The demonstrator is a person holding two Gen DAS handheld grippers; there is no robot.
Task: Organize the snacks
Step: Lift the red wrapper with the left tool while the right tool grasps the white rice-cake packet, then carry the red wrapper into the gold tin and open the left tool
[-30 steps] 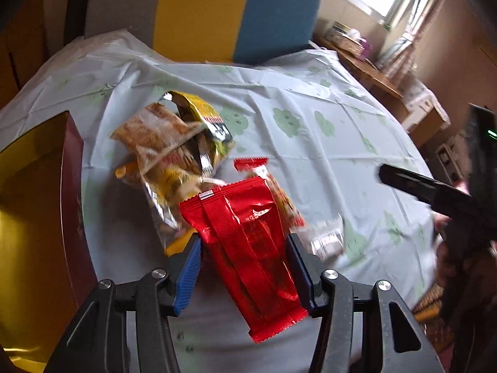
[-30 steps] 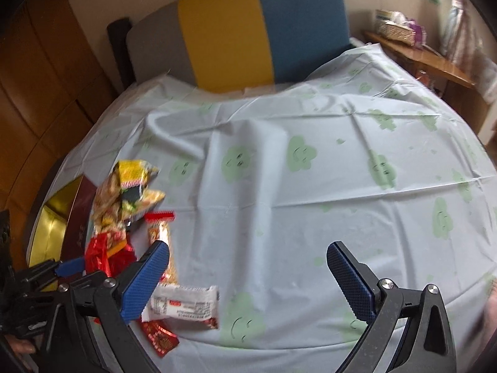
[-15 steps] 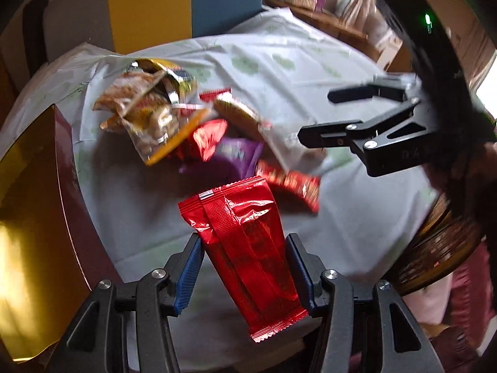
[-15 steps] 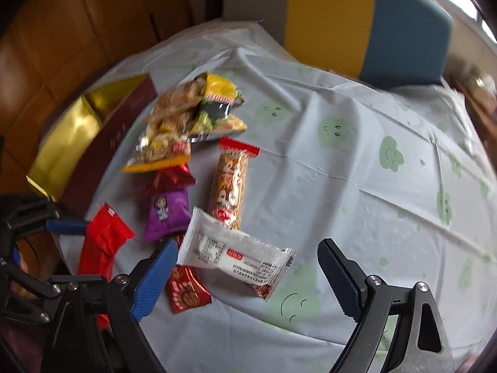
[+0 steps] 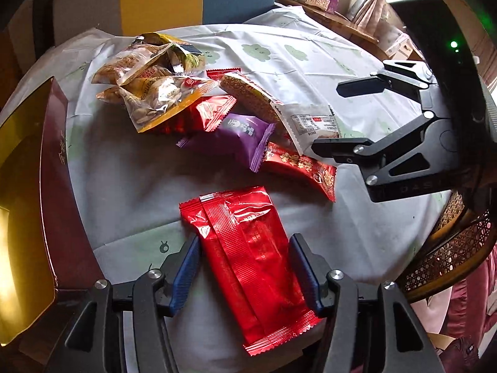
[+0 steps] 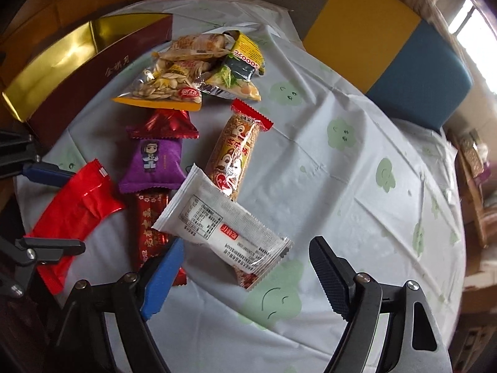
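Your left claw (image 5: 245, 267) clamps the red packet (image 5: 251, 264); your right claw (image 6: 242, 276) gapes wide, empty, over the white packet (image 6: 223, 227).

Counting the snacks now: one plain red packet (image 5: 248, 248) is sitting nearest, one purple packet (image 6: 153, 163) is lying mid-table, and one white wrapper (image 6: 223, 227) is resting to its right. One patterned red stick (image 5: 299, 168) is lying beside the purple one, and one squirrel-print roll (image 6: 237, 152) is running farther back. One shiny red pouch (image 6: 164, 124) is peeking out, and about three seed bags (image 6: 164, 88) are piling up at the far left. One gold-lined box (image 6: 62, 59) is standing at the table's left edge.
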